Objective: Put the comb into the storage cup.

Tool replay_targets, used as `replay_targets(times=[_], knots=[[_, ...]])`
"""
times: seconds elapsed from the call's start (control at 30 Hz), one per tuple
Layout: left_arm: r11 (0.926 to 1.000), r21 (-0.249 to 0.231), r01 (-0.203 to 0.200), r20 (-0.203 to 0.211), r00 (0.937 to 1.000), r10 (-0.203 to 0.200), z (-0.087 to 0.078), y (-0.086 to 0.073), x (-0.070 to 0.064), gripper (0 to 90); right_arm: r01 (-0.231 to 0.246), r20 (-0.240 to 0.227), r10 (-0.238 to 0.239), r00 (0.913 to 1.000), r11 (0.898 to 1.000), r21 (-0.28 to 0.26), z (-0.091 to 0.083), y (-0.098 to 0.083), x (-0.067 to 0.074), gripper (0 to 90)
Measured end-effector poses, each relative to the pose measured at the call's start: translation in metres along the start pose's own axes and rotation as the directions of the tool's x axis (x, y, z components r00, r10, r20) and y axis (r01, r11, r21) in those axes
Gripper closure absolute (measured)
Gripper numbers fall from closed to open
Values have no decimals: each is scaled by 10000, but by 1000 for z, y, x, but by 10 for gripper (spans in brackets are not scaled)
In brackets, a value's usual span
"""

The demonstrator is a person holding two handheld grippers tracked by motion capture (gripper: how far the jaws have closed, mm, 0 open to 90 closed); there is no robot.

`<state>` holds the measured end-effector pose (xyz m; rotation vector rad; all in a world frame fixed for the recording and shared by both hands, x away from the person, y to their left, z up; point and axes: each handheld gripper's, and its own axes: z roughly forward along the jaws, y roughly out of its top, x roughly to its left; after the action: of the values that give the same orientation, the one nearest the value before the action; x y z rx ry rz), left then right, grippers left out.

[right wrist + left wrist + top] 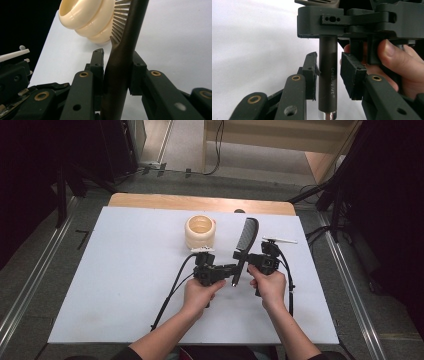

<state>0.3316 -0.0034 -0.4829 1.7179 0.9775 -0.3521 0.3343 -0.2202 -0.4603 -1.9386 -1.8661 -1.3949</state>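
While my right gripper (117, 72) pinched the comb (246, 240) handle between its fingers, my left gripper's (329, 75) fingers stood spread around the handle's lower end, above the counter (125, 270), right of a cream pot (200, 232).

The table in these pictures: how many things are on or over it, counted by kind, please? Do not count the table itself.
Combs: 1, dark comb, gripped at its handle
Cream ribbed containers: 1, cream container
Handheld grippers: 2, left gripper and right gripper
Total: 4
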Motion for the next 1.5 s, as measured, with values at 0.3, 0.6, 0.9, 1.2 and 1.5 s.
replay_targets(times=[0.3, 0.6, 0.9, 1.2, 1.5], knots=[[9981, 586, -185, -157, 9997, 194, -8, 2, 2, 555, 187, 93, -187, 9998, 9998, 3, 0, 0, 0, 692], [9892, 1385, -477, -119, 9987, 498, -19, 3, 6, 446, 354, 343, -355, 9988, 9994, 40, -1, 0, -2, 692], [9805, 1913, -451, 203, 9989, 420, -29, 4, 12, 386, 599, 383, -600, 9975, 9982, 42, -1, 0, -1, 693], [9665, 2406, -890, 364, 9959, 826, -40, 4, 17, 348, 724, 348, -726, 9968, 9974, 64, -1, -1, -1, 693], [9440, 2986, -1405, 20, 9892, 1466, -48, 3, 18, 346, 849, 244, -852, 9961, 9963, 124, -2, -2, 2, 693]])
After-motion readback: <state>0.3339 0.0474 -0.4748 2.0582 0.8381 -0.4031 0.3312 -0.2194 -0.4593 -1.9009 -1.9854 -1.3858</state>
